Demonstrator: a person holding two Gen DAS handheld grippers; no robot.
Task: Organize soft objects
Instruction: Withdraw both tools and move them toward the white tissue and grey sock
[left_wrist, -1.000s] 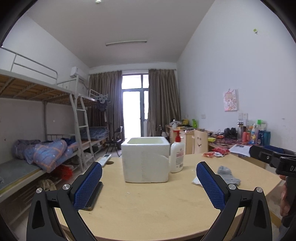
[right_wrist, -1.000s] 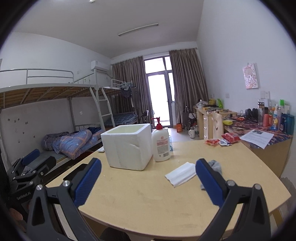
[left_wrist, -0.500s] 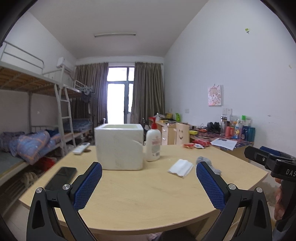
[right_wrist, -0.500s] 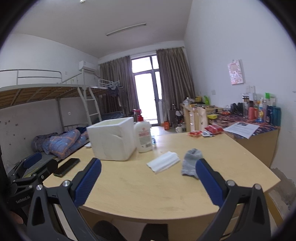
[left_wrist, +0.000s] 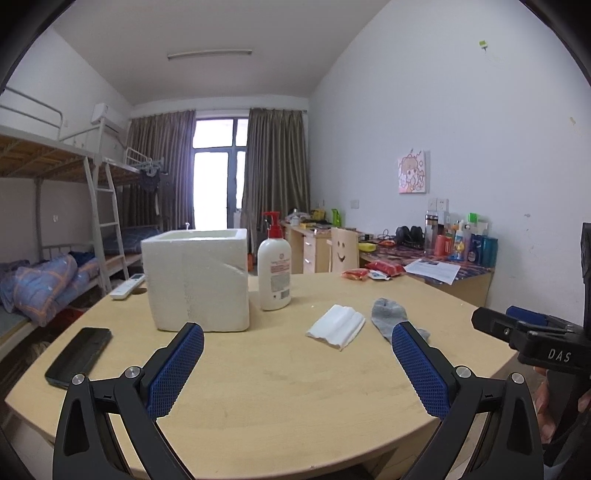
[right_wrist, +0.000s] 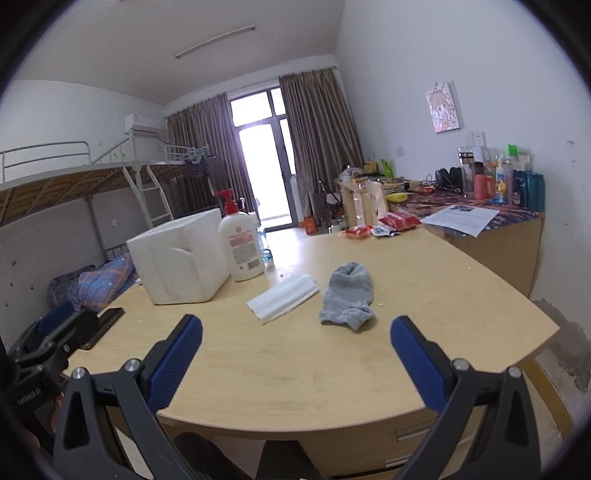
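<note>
A grey sock (right_wrist: 348, 294) (left_wrist: 389, 317) lies crumpled on the round wooden table (right_wrist: 332, 376) (left_wrist: 280, 387), with a folded white cloth (right_wrist: 283, 298) (left_wrist: 337, 326) just left of it. Behind them stands an open white foam box (left_wrist: 197, 278) (right_wrist: 181, 256). My left gripper (left_wrist: 297, 365) is open above the table's near side, nothing between its blue pads. My right gripper (right_wrist: 295, 360) is open too, short of the sock and cloth. Each gripper shows at the other view's edge.
A white pump bottle (left_wrist: 274, 267) (right_wrist: 240, 245) stands right of the box. A black phone (left_wrist: 79, 356) lies at the left, a white remote (left_wrist: 127, 286) behind it. Red snack packets (right_wrist: 384, 225) sit at the far edge. Bunk beds left, cluttered desk right.
Both grippers have pulled back and tilted down, so more of the table shows. The right one now faces the sock and cloth. Both stayed open; nothing on the table moved.
</note>
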